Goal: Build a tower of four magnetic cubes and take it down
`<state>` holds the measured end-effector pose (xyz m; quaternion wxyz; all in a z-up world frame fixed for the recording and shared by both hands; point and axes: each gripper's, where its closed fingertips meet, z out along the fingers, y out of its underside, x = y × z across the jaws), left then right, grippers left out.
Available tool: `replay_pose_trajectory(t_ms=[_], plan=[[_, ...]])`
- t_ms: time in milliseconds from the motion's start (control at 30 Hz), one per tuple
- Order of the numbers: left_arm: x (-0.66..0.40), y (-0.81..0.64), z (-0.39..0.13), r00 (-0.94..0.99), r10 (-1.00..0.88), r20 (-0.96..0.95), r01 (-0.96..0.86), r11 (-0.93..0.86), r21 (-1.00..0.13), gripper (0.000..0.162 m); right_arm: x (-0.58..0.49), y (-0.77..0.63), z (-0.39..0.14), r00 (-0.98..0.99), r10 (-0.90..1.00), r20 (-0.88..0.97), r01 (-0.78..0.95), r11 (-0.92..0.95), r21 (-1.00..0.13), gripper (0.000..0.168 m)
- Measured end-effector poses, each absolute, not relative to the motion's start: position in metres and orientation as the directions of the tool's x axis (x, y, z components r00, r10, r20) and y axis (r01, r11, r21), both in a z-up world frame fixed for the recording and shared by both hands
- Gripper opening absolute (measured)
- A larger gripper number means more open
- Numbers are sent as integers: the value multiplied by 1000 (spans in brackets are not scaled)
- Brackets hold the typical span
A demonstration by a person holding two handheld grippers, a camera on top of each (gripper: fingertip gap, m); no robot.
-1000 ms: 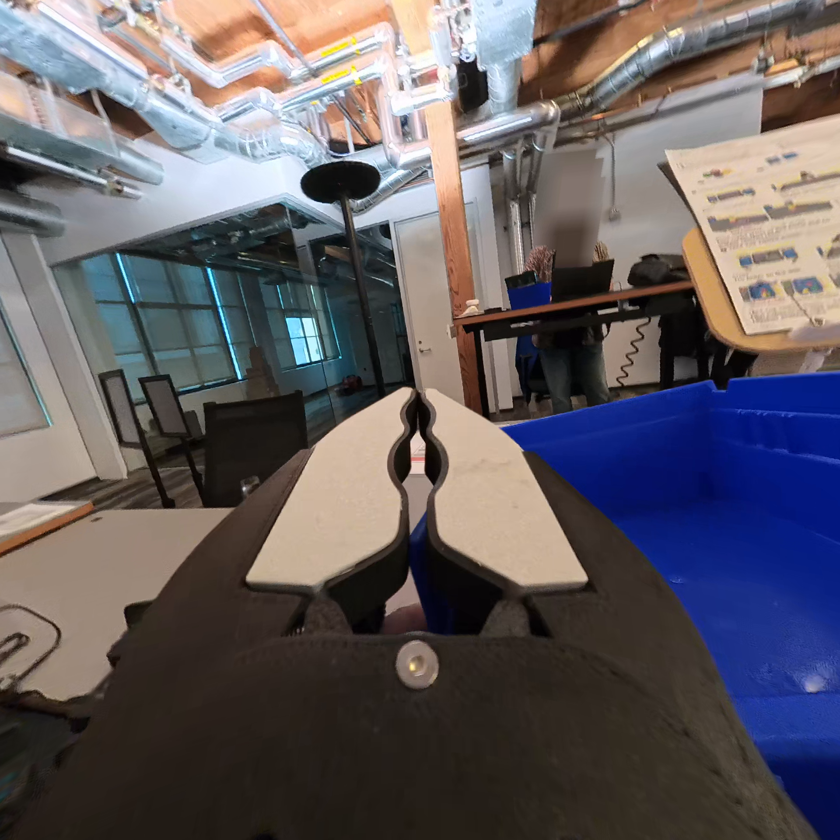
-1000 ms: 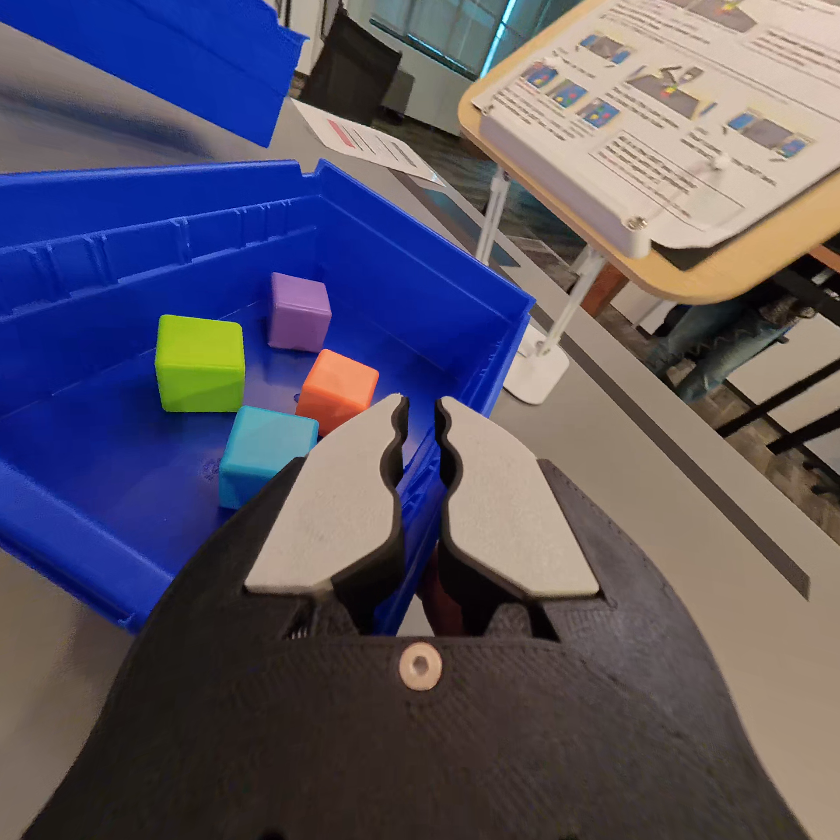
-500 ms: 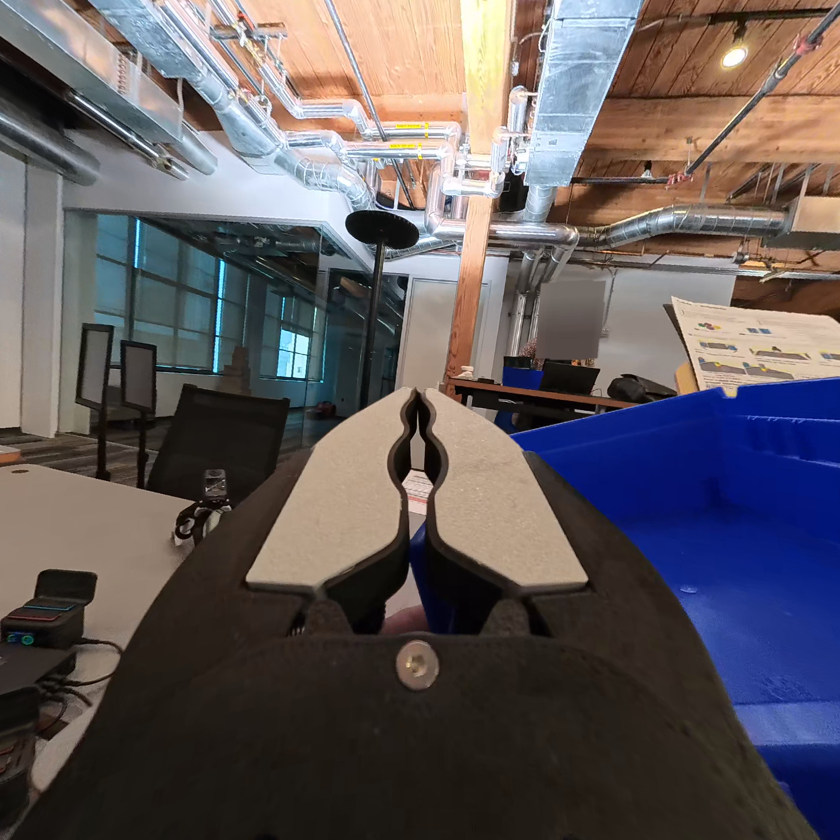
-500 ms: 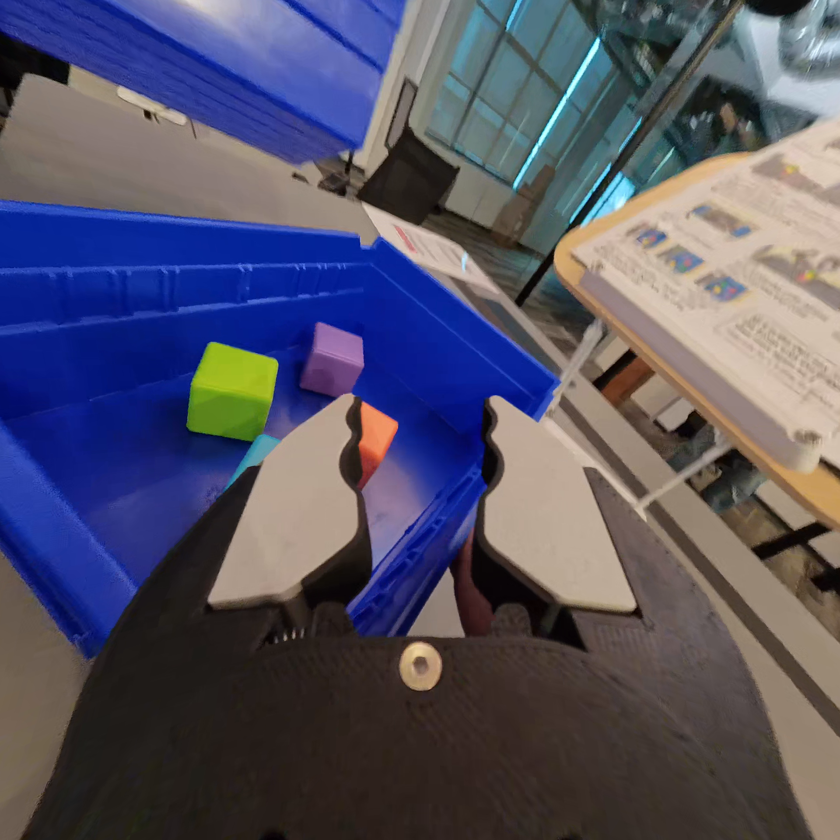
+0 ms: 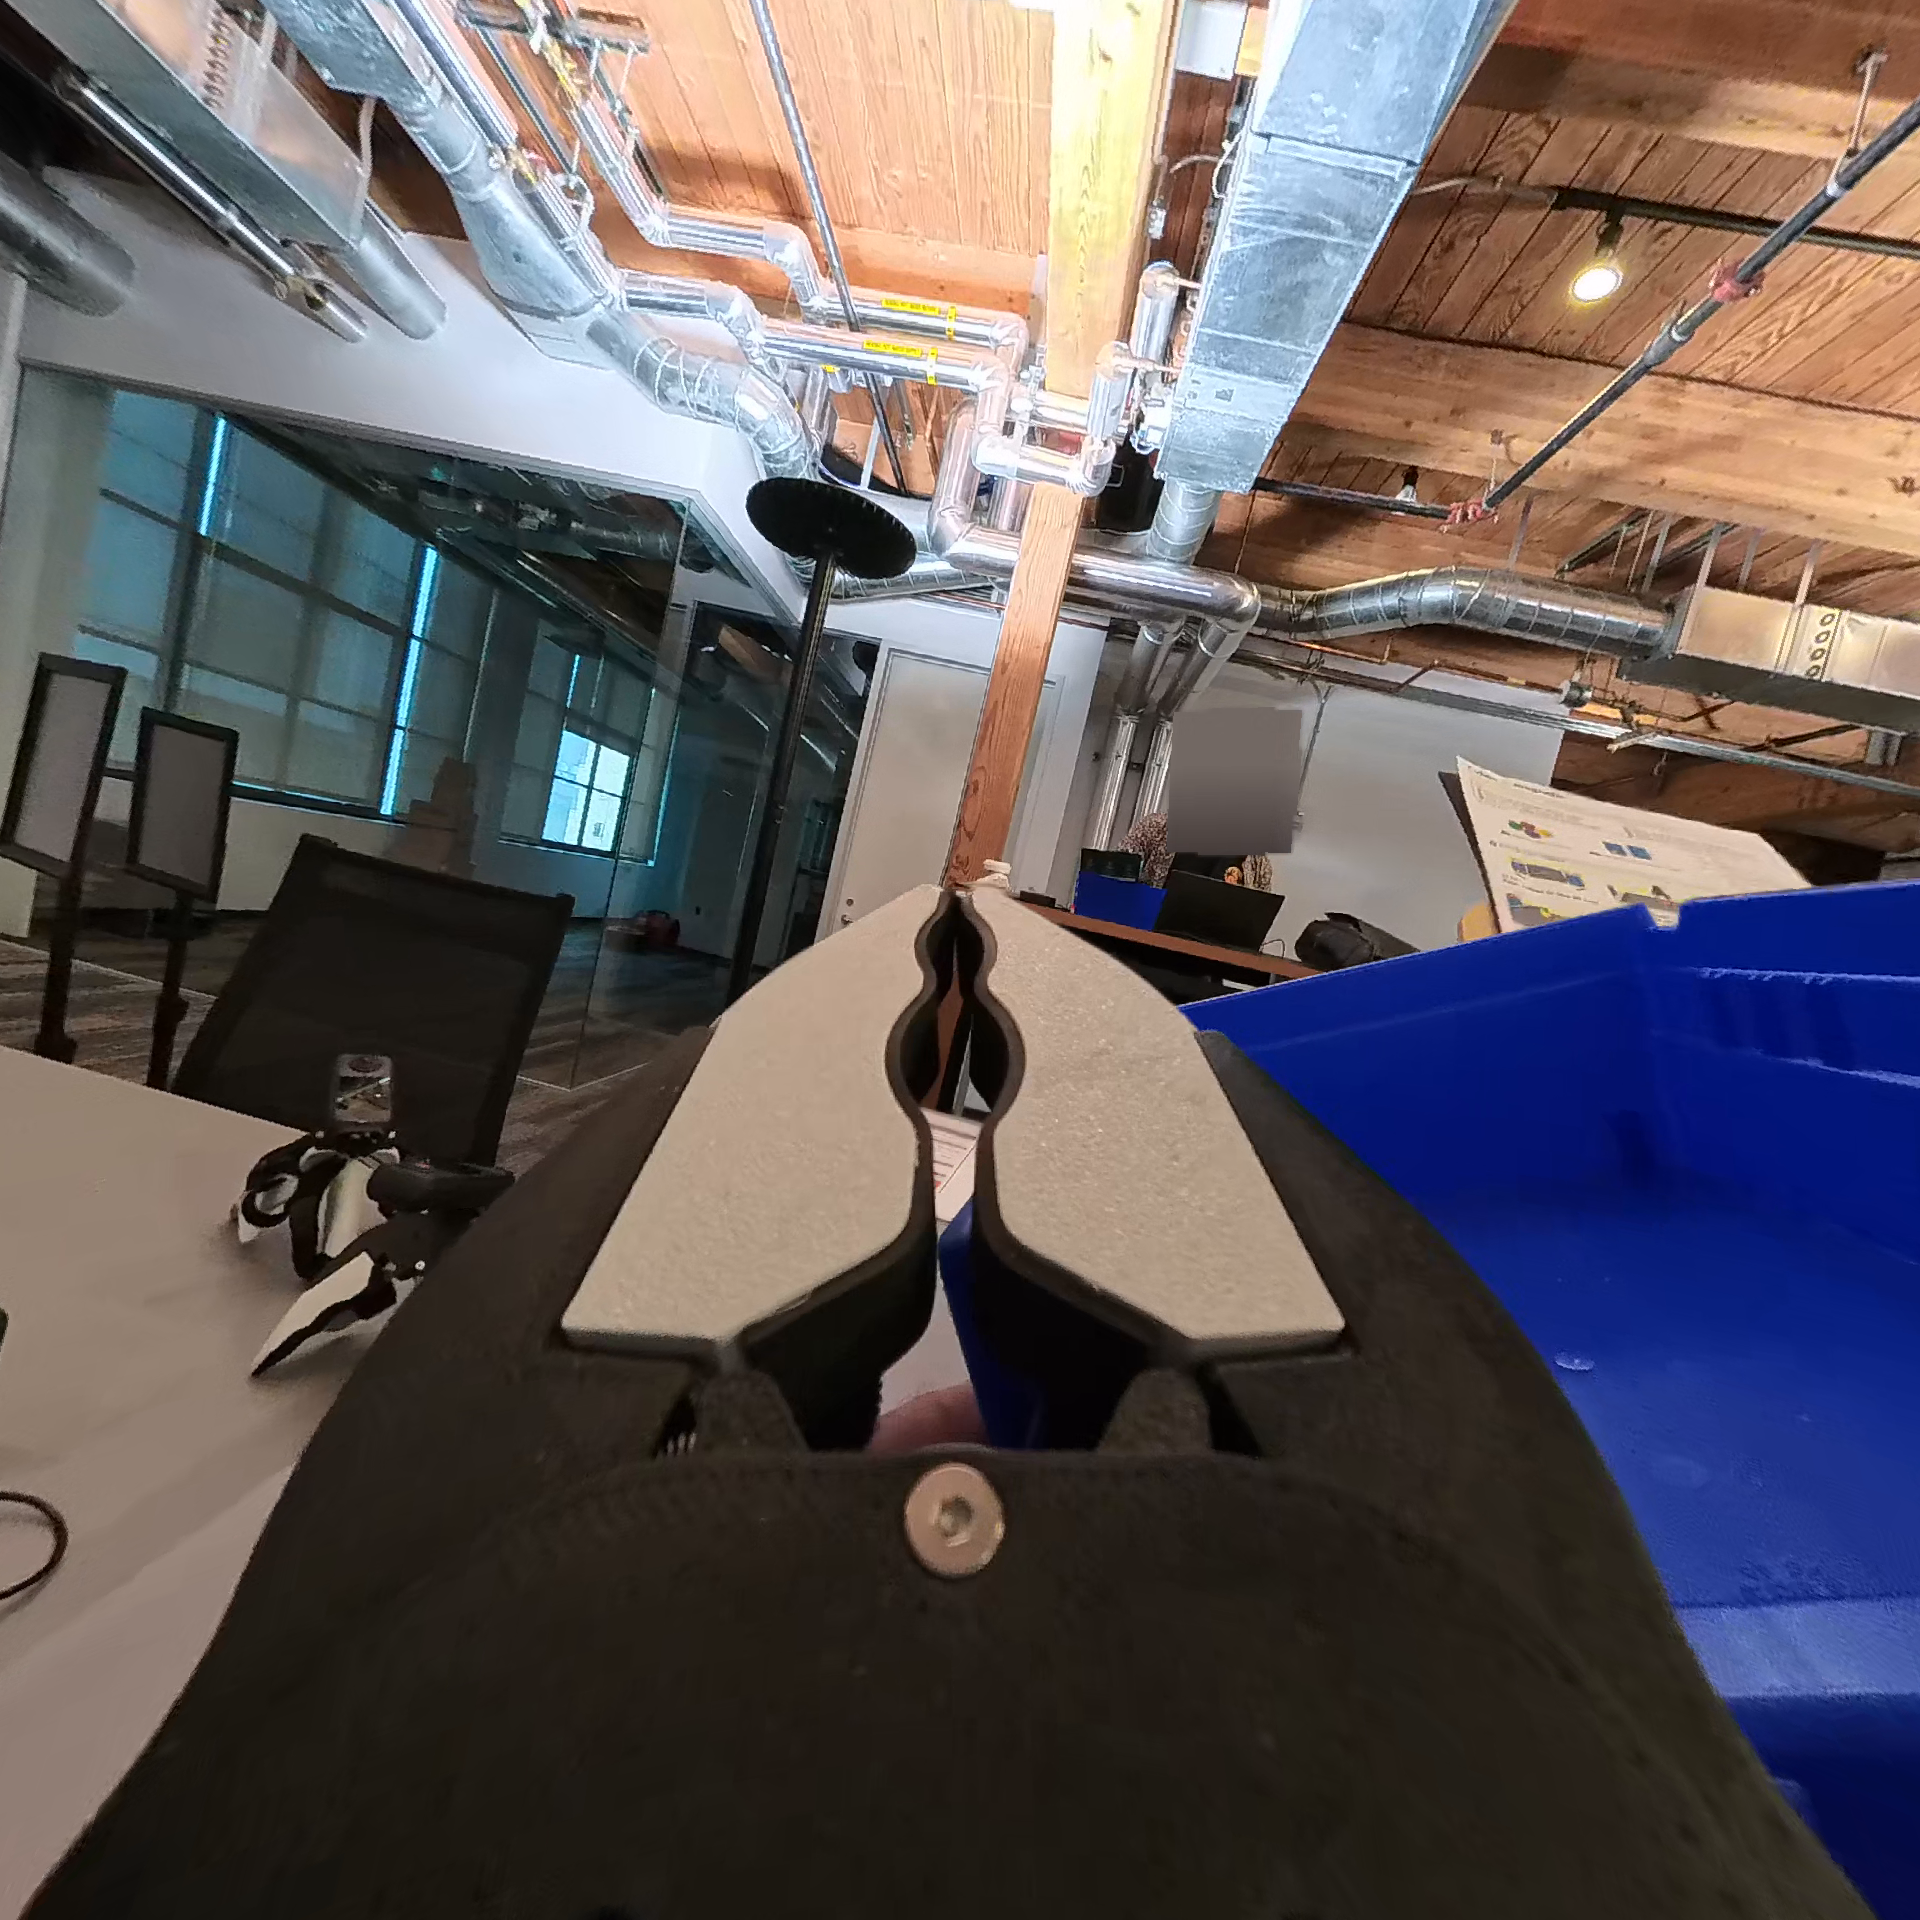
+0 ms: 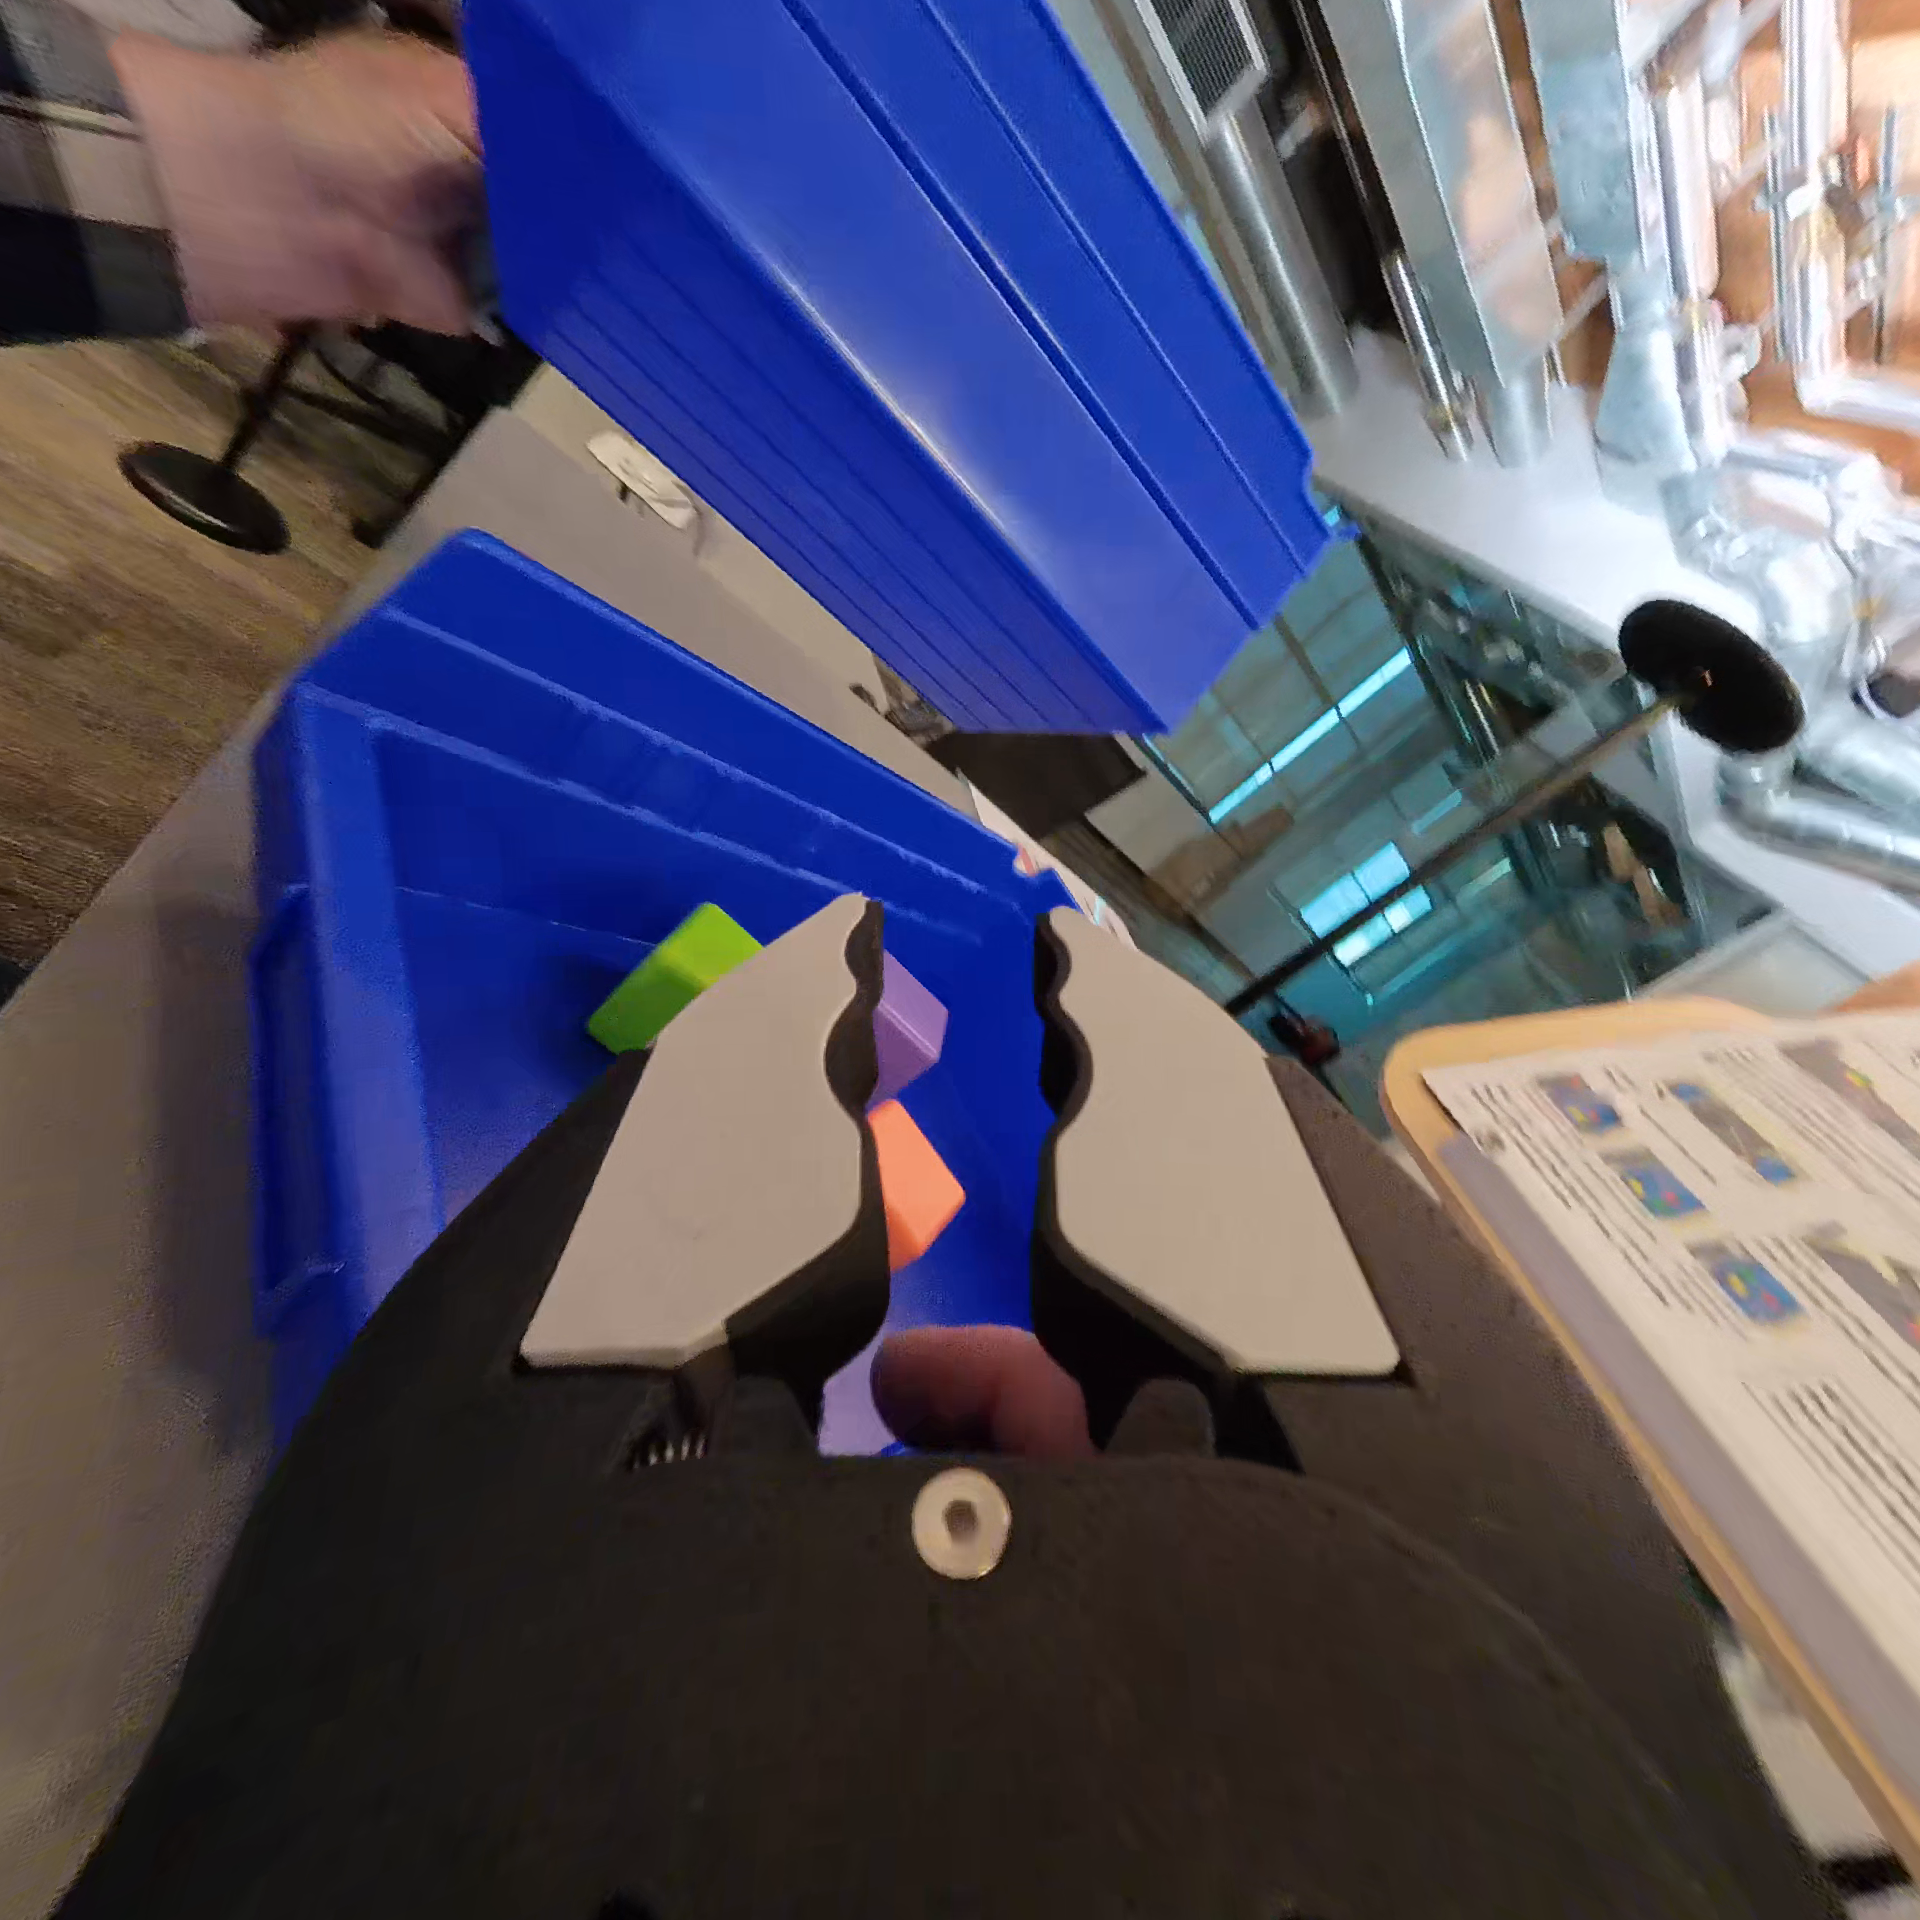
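Observation:
In the right wrist view a blue bin (image 6: 343, 1039) sits on the grey table and holds a green cube (image 6: 675, 977), a purple cube (image 6: 909, 1023) and an orange cube (image 6: 914, 1184). My left finger hides the cyan cube. My right gripper (image 6: 956, 925) is open and empty over the bin's near wall, and the view is rolled sideways. My left gripper (image 5: 961, 920) is shut on the side wall of a second blue bin (image 5: 1662, 1247). That bin hangs tilted in the air above the first bin in the right wrist view (image 6: 883, 343).
A printed instruction sheet on a wooden stand (image 6: 1714, 1195) is close on the right and also shows in the left wrist view (image 5: 1600, 852). A small black device with a strap (image 5: 343, 1174) lies on the table (image 5: 125, 1403). A blurred hand (image 6: 301, 197) is beside the lifted bin.
My right gripper has opened, let go of the bin's wall and rolled sideways over the cubes. My left gripper has tilted upward with the second bin still in its grip.

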<state>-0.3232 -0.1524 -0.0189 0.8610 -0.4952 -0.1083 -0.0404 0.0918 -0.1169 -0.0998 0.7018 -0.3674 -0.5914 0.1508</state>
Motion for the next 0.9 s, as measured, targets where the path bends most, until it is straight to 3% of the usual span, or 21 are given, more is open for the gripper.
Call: replay_pose_trajectory(t_ms=[33,367,900], plan=[[-323,-153,-17,974,37,224,174,510,-842,0,85,-118,-101,237,638,733,213,702,-680,29],[-329,-155,-6,973,53,226,162,540,-826,0,1,-72,-103,205,627,751,213,721,-660,24],[-340,-143,3,963,46,267,193,576,-794,0,-108,85,-102,355,556,751,350,666,-658,32]])
